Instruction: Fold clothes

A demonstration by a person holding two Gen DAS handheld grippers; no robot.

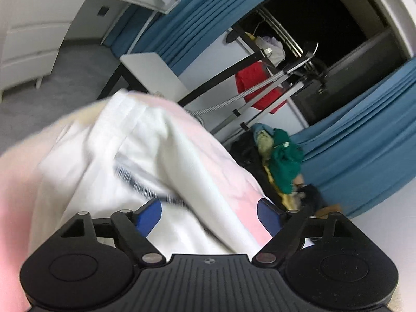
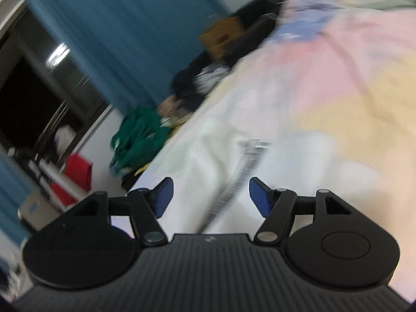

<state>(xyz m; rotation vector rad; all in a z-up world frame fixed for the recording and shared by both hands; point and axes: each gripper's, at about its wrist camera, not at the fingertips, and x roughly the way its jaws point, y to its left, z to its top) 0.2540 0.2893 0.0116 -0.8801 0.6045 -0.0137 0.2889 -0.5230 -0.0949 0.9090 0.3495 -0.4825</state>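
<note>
A white garment (image 1: 145, 150) with a dark striped print lies bunched on a pastel pink-and-yellow bedspread (image 1: 15, 208). My left gripper (image 1: 209, 215) is open, its blue pads (image 1: 149, 217) on either side of a raised fold of the garment. In the right wrist view the same white garment (image 2: 208, 156) lies flat with its striped print running toward the camera. My right gripper (image 2: 210, 195) is open just above it, blue pads (image 2: 163, 195) wide apart, holding nothing. That view is motion-blurred.
A pile of clothes, green (image 1: 284, 163) on dark and yellow ones, lies at the bed's far edge, also in the right wrist view (image 2: 137, 135). Blue curtains (image 1: 364, 150), a clothes rack with a red item (image 1: 257, 85), a white table (image 1: 153, 72) and a cardboard box (image 2: 223, 36) stand around.
</note>
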